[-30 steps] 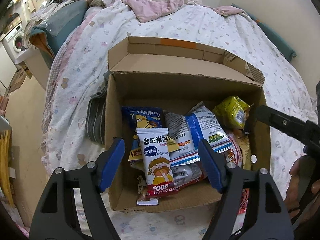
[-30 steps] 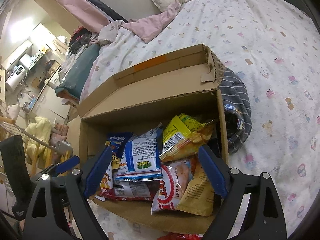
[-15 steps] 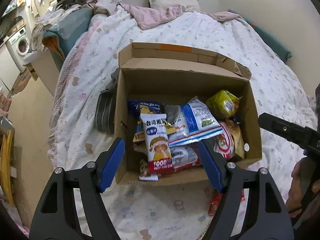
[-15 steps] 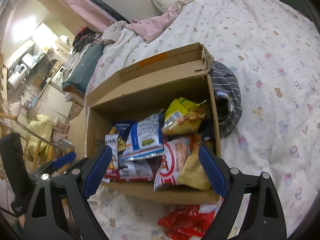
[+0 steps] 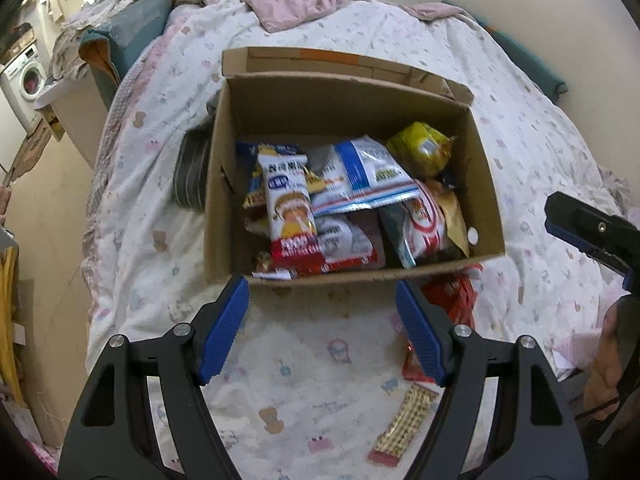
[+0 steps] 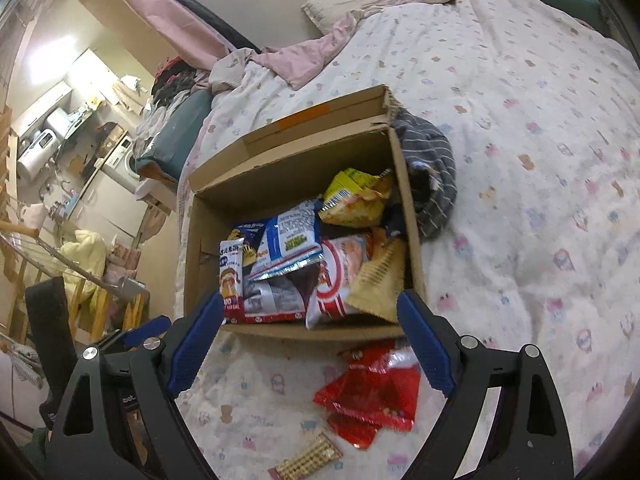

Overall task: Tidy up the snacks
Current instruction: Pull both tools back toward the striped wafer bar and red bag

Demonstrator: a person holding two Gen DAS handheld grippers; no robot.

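Both grippers pulled back from the open brown cardboard box [image 5: 352,276]; it's ahead of the fingers on the bed, full of snack packets. Left gripper [image 5: 322,332] and right gripper [image 6: 310,340] fingers open, empty. Red foil snack bag [image 6: 372,392] lies between right fingers.

My bed [image 6: 520,128] wears a white printed quilt. On it sit the cardboard box [image 5: 348,276], a striped grey cloth [image 6: 436,184] against its side, red snack packets [image 6: 376,392] just before it, and a wafer bar [image 5: 404,424] nearer me.
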